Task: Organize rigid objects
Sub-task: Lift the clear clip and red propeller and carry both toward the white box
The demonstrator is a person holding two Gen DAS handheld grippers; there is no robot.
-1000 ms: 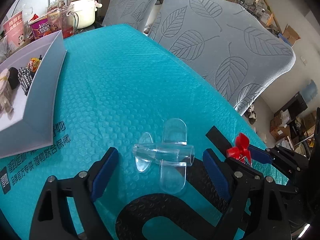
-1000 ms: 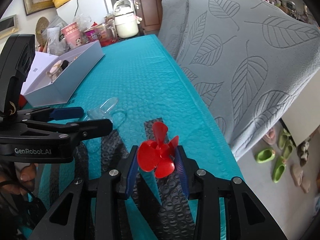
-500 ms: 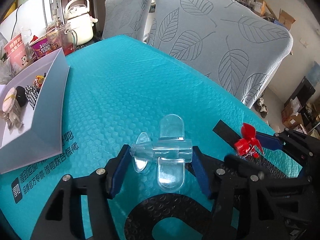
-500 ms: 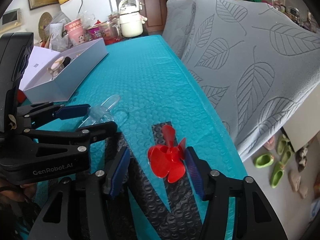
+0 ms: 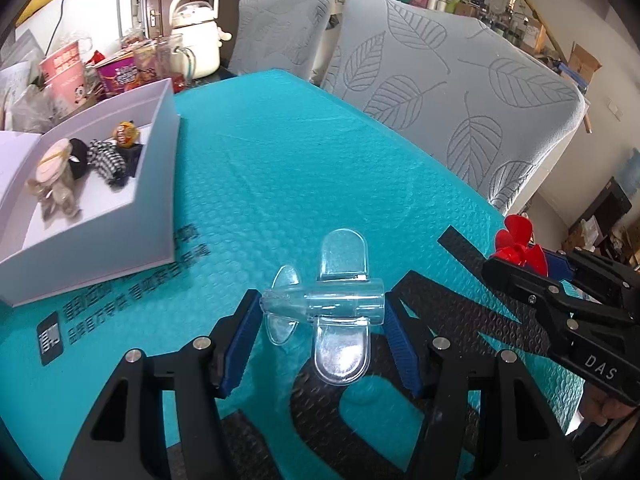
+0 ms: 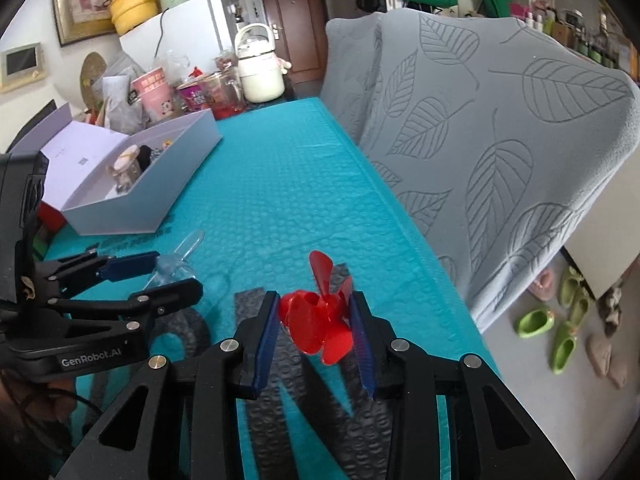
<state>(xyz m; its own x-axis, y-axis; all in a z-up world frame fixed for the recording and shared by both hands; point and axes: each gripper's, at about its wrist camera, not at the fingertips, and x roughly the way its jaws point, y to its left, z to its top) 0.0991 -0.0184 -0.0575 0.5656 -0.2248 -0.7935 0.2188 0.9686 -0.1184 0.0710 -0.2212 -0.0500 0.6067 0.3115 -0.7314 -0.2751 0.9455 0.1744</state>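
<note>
The left gripper has its blue pads clamped on both ends of a clear plastic toy plane, which sits low in the middle of the left wrist view, lifted a bit above the teal bubble mat. Its wings stick out up and down past the pads.

The right gripper just squeezed in on a red propeller, and the pads now press on it from both sides, bottom centre of the right wrist view. In the left view the propeller pokes up at the right edge of the frame, well apart from the plane.

There's plenty of bare mat in the middle of both views. The mat's far edge runs diagonally from top centre down to the right, with the grey leaf-pattern chairs just behind it. On the left sits an open white box with a few small items inside. Behind the box, upper left, is a crowd of cups and a white rice cooker.
</note>
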